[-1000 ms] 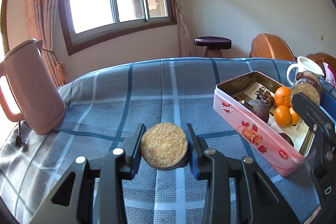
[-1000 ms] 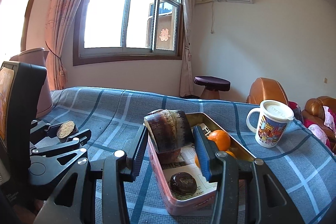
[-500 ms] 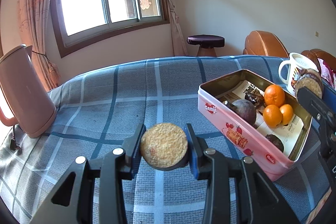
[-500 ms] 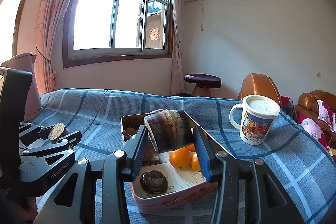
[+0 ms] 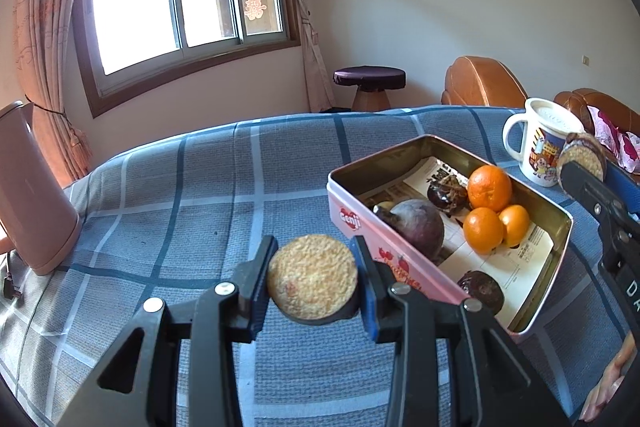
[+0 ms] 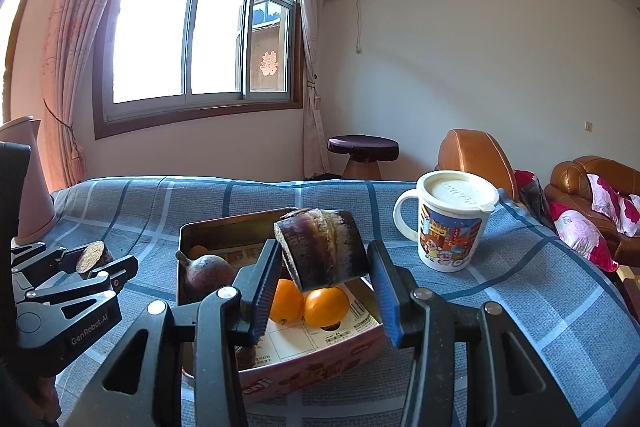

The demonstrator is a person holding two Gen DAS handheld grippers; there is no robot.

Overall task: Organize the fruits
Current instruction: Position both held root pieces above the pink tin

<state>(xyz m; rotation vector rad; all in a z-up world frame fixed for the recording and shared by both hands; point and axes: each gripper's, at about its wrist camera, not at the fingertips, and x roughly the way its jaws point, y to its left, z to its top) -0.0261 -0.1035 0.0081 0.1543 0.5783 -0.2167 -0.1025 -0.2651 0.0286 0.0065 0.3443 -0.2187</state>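
My left gripper (image 5: 314,281) is shut on a short dark-skinned piece with a pale cut face (image 5: 312,277), held above the blue checked cloth left of the pink tin (image 5: 362,227). My right gripper (image 6: 322,279) is shut on a second dark cut piece (image 6: 322,253), held over the tin (image 6: 308,383). The tin holds oranges (image 5: 489,187), a purple round fruit (image 5: 418,227) and dark pieces (image 5: 480,289). The left gripper shows in the right wrist view (image 6: 96,259); the right gripper's piece shows in the left wrist view (image 5: 582,157).
A pink kettle (image 5: 32,187) stands at the left on the cloth-covered table (image 5: 200,195). A lidded white cartoon mug (image 6: 450,221) stands right of the tin. A stool (image 5: 370,87) and brown sofas (image 5: 484,85) are behind.
Both grippers have shifted relative to the tin: it now sits nearer the centre of each view. The right gripper's piece hangs over the oranges. Both grips are unchanged.
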